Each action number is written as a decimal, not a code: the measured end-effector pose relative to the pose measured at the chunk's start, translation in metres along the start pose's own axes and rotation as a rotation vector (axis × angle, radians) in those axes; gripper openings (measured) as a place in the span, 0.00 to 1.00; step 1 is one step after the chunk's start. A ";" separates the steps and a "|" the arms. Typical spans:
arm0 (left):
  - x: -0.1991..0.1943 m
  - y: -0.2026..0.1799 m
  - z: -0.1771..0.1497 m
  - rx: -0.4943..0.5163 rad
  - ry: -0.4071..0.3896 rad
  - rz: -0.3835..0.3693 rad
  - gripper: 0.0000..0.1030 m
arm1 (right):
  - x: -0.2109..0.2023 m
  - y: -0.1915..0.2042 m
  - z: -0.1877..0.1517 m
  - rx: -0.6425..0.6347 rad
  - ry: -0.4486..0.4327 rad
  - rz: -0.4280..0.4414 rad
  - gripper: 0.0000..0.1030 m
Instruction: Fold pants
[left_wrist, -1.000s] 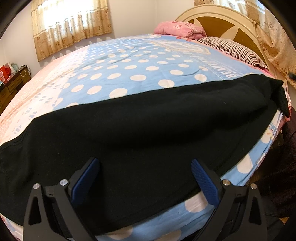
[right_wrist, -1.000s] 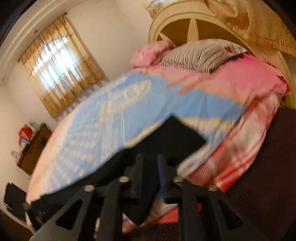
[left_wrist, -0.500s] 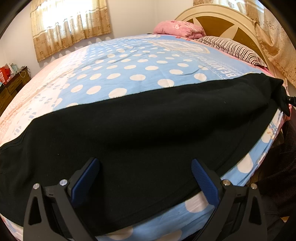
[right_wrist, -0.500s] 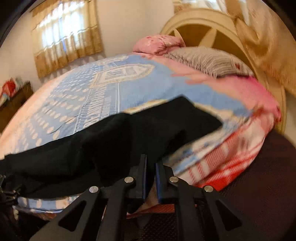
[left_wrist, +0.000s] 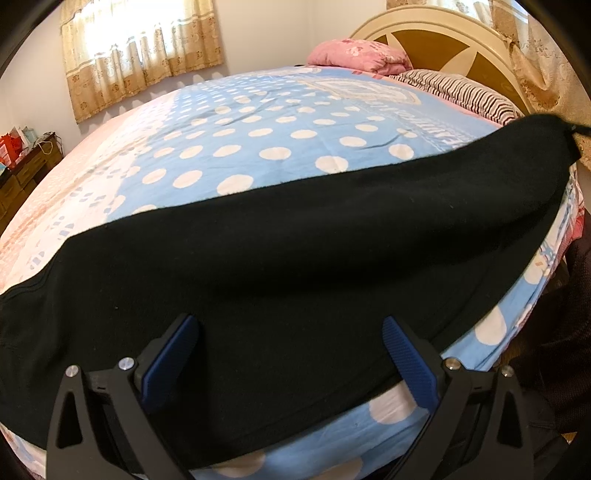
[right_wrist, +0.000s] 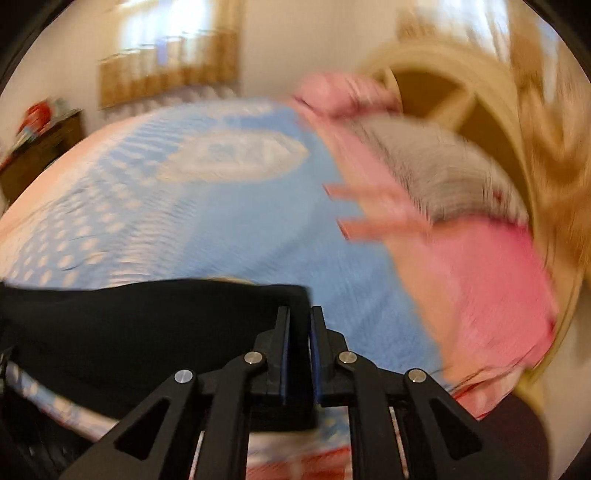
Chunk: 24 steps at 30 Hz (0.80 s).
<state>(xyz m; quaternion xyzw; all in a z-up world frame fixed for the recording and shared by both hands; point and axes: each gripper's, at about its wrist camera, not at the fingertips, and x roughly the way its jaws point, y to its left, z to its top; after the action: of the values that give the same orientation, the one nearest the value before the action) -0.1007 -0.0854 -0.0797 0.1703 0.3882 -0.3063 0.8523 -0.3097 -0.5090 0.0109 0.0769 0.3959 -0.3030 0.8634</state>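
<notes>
The black fleece pants (left_wrist: 295, 258) are lying stretched along the near edge of the bed, from the left border of the left wrist view to the far right, where one end is rising off the cover. The left gripper (left_wrist: 290, 354) is hovering over the middle of the pants with its jaws standing wide and nothing between the blue pads (left_wrist: 170, 354). Beyond the pants, the light blue bedspread with white dots (left_wrist: 258, 147) is lying open and bare up to the pillows, giving much free room for moving the cloth. A narrow strip of the bedspread is showing between the pants and the bed edge.

In the right wrist view, which is blurred, the right gripper (right_wrist: 300, 332) is pinching a corner of the pants (right_wrist: 147, 325); its jaws have just been closing, narrow on the cloth.

On the left a dark wooden cabinet (left_wrist: 26, 177) is standing by the wall, then a beige curtained window (left_wrist: 140, 51), a pink pillow (left_wrist: 358, 55), a striped pillow (left_wrist: 458, 96) and the cream arched headboard (left_wrist: 443, 33).
</notes>
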 end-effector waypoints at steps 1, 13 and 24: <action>0.000 -0.001 0.000 0.003 0.000 0.002 0.99 | 0.013 -0.006 -0.002 0.018 0.013 -0.057 0.12; -0.016 0.000 0.006 0.023 -0.054 -0.011 0.99 | -0.061 0.062 -0.048 0.247 -0.168 0.331 0.12; -0.024 0.007 0.004 -0.003 -0.094 -0.047 0.99 | -0.026 0.178 -0.108 0.308 -0.075 0.363 0.53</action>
<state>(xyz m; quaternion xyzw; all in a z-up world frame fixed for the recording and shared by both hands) -0.1059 -0.0731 -0.0585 0.1454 0.3522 -0.3334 0.8623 -0.2884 -0.3133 -0.0619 0.2662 0.2922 -0.2023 0.8960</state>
